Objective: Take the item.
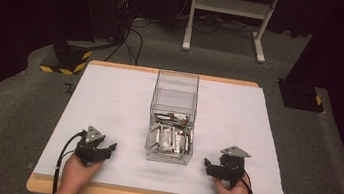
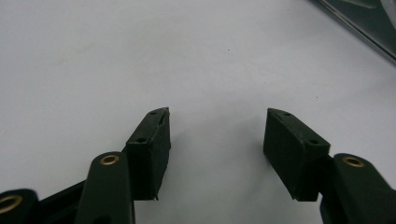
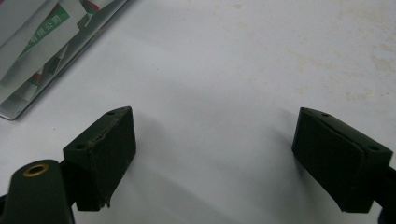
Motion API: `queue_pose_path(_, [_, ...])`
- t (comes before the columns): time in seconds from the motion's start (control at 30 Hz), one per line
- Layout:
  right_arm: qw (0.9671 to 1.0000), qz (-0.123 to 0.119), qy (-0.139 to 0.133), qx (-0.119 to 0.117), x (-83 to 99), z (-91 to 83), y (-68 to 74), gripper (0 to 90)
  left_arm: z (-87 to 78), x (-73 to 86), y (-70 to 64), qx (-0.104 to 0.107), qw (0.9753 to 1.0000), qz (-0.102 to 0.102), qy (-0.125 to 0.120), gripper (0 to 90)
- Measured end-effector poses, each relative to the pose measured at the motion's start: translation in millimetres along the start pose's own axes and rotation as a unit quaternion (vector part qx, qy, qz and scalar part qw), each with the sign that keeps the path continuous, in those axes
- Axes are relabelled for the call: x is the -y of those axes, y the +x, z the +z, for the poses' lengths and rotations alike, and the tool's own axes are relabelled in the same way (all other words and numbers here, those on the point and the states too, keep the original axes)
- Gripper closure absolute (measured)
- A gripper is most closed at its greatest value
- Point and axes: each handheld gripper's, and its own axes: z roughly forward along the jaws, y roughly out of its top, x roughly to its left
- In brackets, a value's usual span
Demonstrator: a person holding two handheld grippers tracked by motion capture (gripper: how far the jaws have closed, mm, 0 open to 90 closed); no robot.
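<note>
Both grippers rest open and empty on the white table, one on each side of the clear box.

The left gripper (image 1: 108,150) and right gripper (image 1: 210,166) hold nothing, jaws wide apart. The clear box (image 1: 172,122) stands between them, with the packets (image 1: 170,138) lying in its near half. I judge it best to come from above, straight down past the box walls. The table (image 1: 108,104) has free room on both sides; its front edge is near the hands.

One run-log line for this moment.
left gripper: open, empty, on table | right gripper: open, empty | clear box: between them, holds packets, untouched
</note>
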Motion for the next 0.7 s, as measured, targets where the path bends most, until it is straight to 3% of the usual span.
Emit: queue_pose_path(0.7, [1.0000,0.002,0.002,-0.003,-0.4,-0.1,-0.4,13.2,0.0,-0.2,0.8,0.002,1.0000,-0.002,0.001,41.3])
